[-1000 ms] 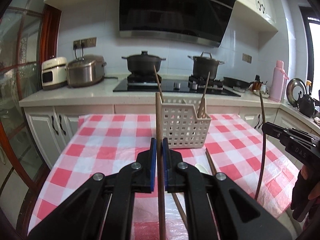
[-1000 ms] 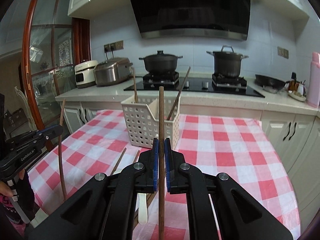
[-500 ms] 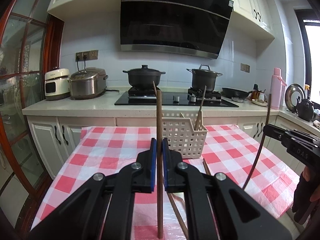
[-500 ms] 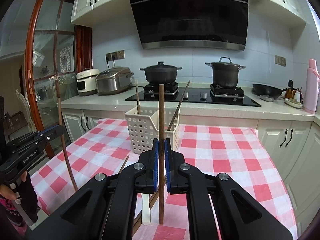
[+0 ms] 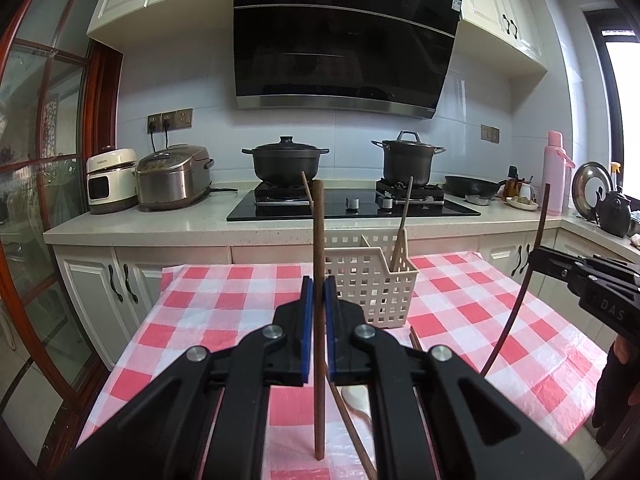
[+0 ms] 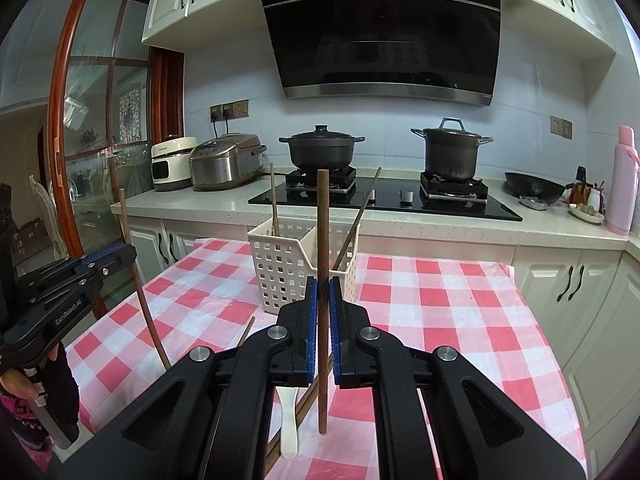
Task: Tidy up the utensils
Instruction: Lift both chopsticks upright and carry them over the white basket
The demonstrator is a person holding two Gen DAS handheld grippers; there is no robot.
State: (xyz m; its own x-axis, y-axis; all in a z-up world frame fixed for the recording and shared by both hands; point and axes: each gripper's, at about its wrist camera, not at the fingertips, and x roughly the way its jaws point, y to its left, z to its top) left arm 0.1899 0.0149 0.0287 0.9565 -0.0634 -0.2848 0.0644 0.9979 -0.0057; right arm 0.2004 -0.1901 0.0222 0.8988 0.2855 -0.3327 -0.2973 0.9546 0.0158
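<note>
Both grippers are clamped on a chopstick each: left gripper (image 5: 316, 312) holds its chopstick (image 5: 318, 240) upright, and so does the right gripper (image 6: 323, 312) with its own chopstick (image 6: 323, 232). A white spoon (image 6: 289, 420) lies on the checkered counter (image 6: 440, 312), with the white basket (image 6: 288, 268) further back.

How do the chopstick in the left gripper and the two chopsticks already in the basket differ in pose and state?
The chopstick in the left gripper stands near upright, clamped in mid-air; the two basket chopsticks lean outward against the white basket. The held one is gripped; the basket ones rest free. All look like brown wood.
</note>
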